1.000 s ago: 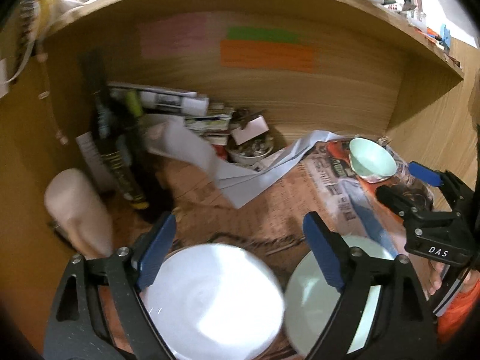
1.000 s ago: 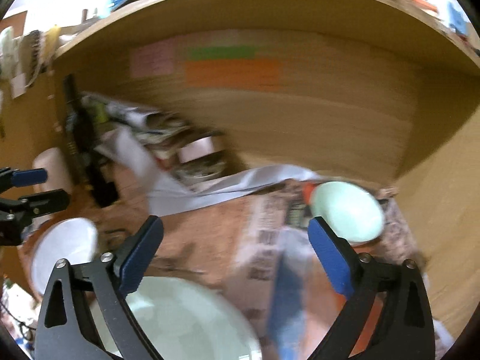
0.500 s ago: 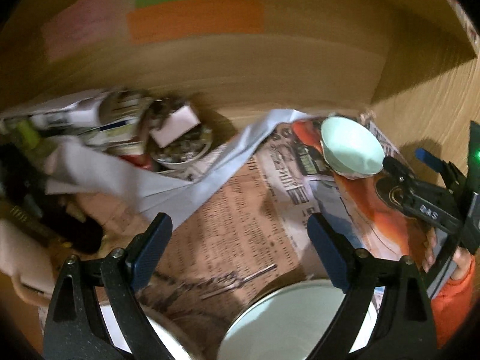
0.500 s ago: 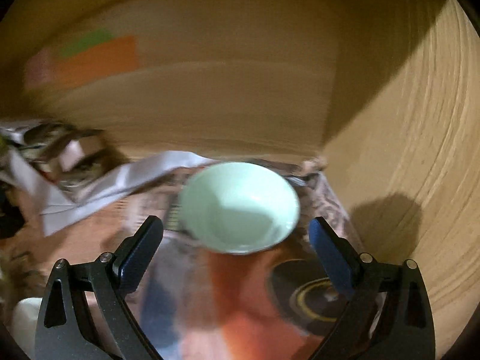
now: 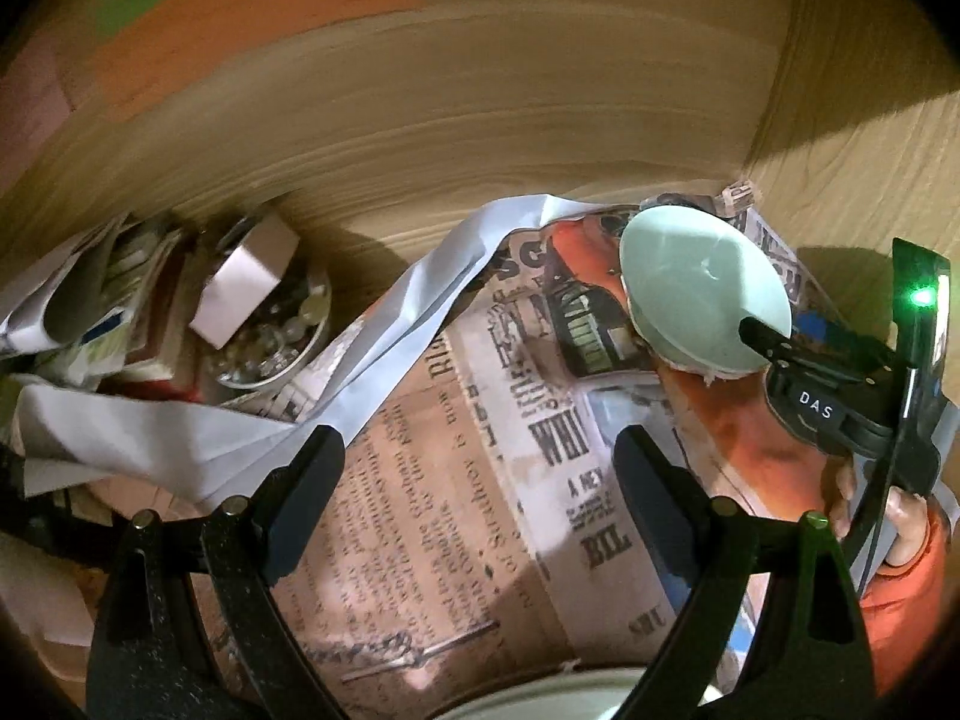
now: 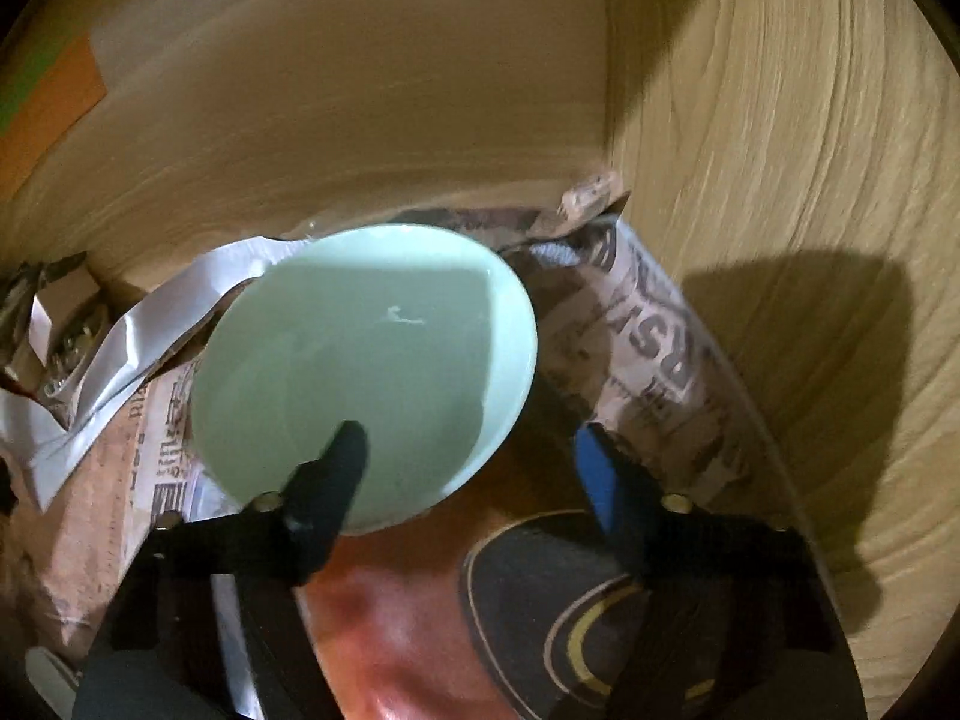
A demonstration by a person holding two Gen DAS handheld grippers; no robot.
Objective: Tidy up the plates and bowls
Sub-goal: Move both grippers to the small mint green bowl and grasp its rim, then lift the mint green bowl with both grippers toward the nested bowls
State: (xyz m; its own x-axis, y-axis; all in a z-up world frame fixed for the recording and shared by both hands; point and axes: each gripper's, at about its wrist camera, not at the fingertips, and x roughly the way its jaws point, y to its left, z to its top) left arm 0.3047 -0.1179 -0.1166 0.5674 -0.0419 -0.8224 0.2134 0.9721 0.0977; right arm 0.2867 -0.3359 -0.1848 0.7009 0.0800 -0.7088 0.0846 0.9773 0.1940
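**Right tool closing over the rim of a pale green bowl in a wooden cubby**

The right tool (image 6: 468, 456) reaches down at a slant into the far right corner of a wooden shelf compartment; its jaws are closing, one finger (image 6: 336, 468) already inside the pale green bowl (image 6: 366, 372) and the blue-padded finger (image 6: 600, 480) outside the rim, so the near wall of the bowl stands between them; whether the pads press on it yet cannot be told. Straddling the rim this way looks like the only workable hold, since the bowl is too wide to span. The bowl sits on crumpled newspaper (image 6: 654, 354) lining the shelf floor, close to the wooden side wall (image 6: 780, 180) and back panel.

The left tool (image 5: 480, 468) hangs wide apart with nothing between its fingers, over the printed newspaper nearer the front; it seems kept free to help or take the next dish. At the bottom edge of its view the rim of a pale plate (image 5: 540, 702) shows. To the left lie a strip of grey paper (image 5: 420, 312) and a metal dish of small odds and ends (image 5: 276, 330). An orange sleeve (image 5: 900, 612) shows behind the right tool.
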